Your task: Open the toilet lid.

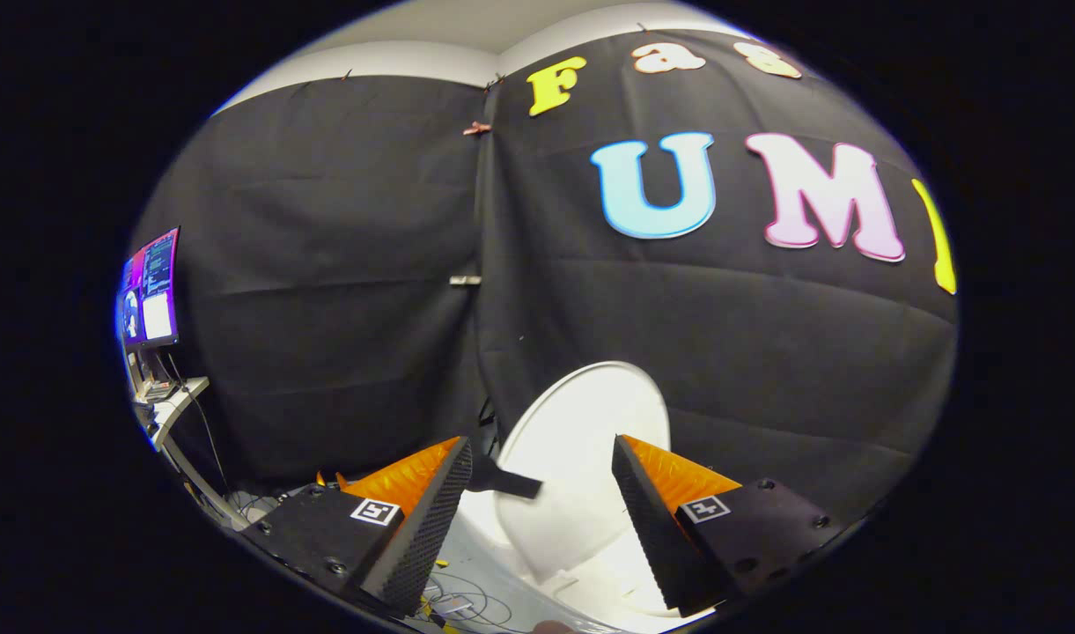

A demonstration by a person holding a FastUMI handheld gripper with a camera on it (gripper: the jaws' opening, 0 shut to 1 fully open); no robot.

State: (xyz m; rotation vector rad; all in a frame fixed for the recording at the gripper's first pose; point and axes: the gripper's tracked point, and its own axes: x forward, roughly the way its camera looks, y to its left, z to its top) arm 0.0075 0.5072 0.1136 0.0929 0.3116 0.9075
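Looking forward along the tongs (541, 493): the two fingers stand spread wide apart, with a broad gap between their tips. Nothing is pinched between them and neither finger presses on anything that can be made out.

Toilet lid (581, 440): white, rounded, raised and standing close to upright, leaning toward the black cloth wall (326, 264) behind it. It sits at 12 o'clock from the tongs, seen through the gap between the fingers and rising beyond their tips. Its lower part drops between the fingers toward the white toilet body (607, 572) at 6 o'clock of the lid.

Black strap (506, 480): a short dark strip running from the tip of the left finger across onto the lid's left edge, roughly at 9 o'clock on the lid. Whether the finger touches it cannot be told; the strip passes behind the fingertip.

Right finger: tip overlaps the lid's right side at about 4 o'clock in this view; contact cannot be told.

Surroundings: monitor (150, 286), lit, at 10 o'clock from the tongs, well apart, standing on a pale surface (180, 396). Loose cables (467, 603) lie on the floor below the left finger, near the toilet body. Two cloth panels meet in a seam running up at 12 o'clock, left of the lid.
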